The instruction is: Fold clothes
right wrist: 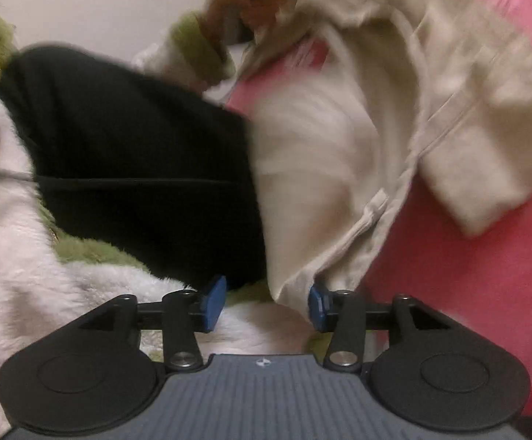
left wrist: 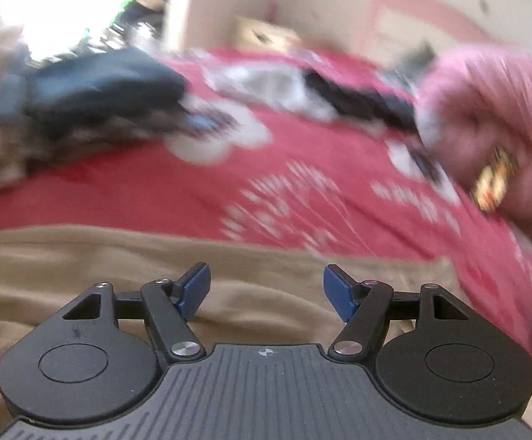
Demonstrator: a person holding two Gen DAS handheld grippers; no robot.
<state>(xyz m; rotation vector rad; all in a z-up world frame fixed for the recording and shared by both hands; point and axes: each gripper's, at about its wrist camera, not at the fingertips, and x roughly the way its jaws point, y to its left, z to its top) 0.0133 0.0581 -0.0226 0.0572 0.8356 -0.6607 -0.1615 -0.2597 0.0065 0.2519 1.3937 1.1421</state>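
Note:
In the left wrist view my left gripper (left wrist: 264, 286) stands open over a tan garment (left wrist: 119, 264) spread on the near part of a red bedspread (left wrist: 302, 168); nothing is between its blue pads. In the right wrist view my right gripper (right wrist: 268, 302) is open too. A cream zip hoodie (right wrist: 339, 146) with a drawstring lies crumpled ahead of it, and its lower corner hangs just beside the right pad (right wrist: 317, 306) without being pinched. A black garment (right wrist: 137, 146) lies to the left of the hoodie.
A heap of dark blue and patterned clothes (left wrist: 101, 88) sits at the far left of the bed, with more dark clothes (left wrist: 357, 95) at the back. Blurred pink striped cloth (left wrist: 486, 110) fills the right. White fluffy fabric (right wrist: 9, 256) and green fuzzy fabric (right wrist: 93, 249) lie under the black garment.

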